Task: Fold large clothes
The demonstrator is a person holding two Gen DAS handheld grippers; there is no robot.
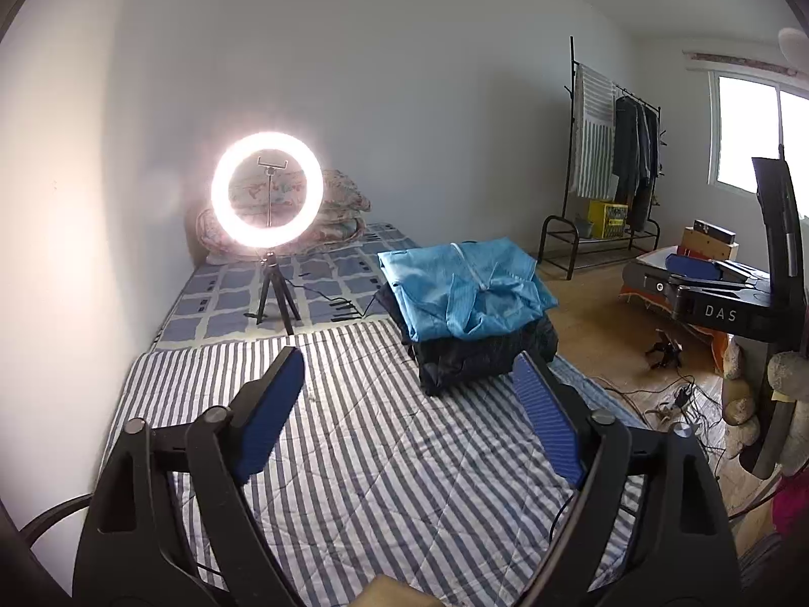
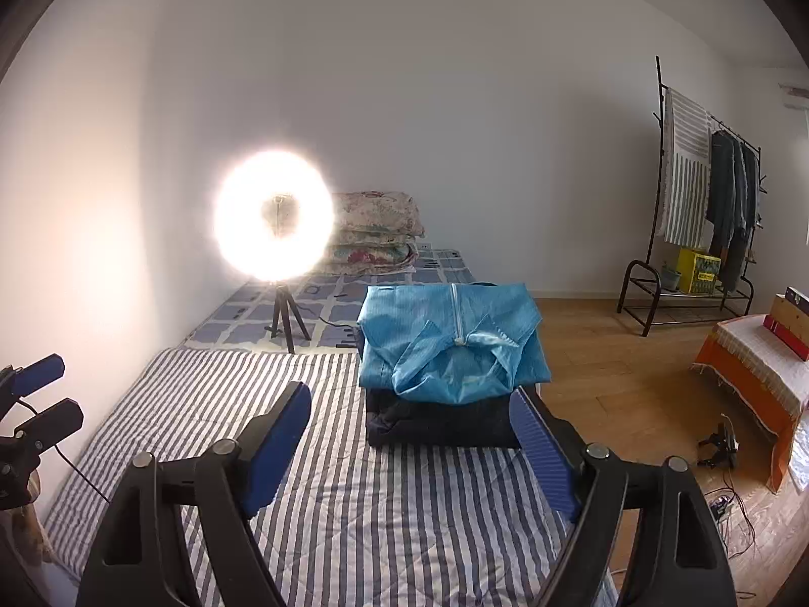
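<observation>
A white-walled bedroom holds a low bed covered near the cameras by a grey-and-white striped quilt (image 1: 364, 455) and farther back by a blue-checked sheet (image 1: 333, 273). A lit ring light (image 1: 267, 194) on a small tripod stands on the checked sheet, with folded floral bedding (image 2: 376, 225) stacked behind it against the wall. Across the wooden floor, a black clothes rack (image 2: 708, 192) carries a striped cloth and dark garments.

The blue garment (image 2: 450, 339) lies folded on the right side of the bed, at the far edge of the striped quilt. It is a shiny light-blue piece with a white zipper running down its middle; its collar or hood bunches into loose wrinkles on the near side, and the outline is a rough rectangle. It rests on top of a dark folded garment (image 2: 440, 425), navy or black, whose edges show beneath it on the near side.

The left gripper (image 1: 409, 394) hovers above the striped quilt with its blue-padded fingers spread wide, holding nothing. The right gripper (image 2: 409, 432) is likewise spread apart and empty, its right finger close to the corner of the dark folded garment; whether it touches cannot be told.
</observation>
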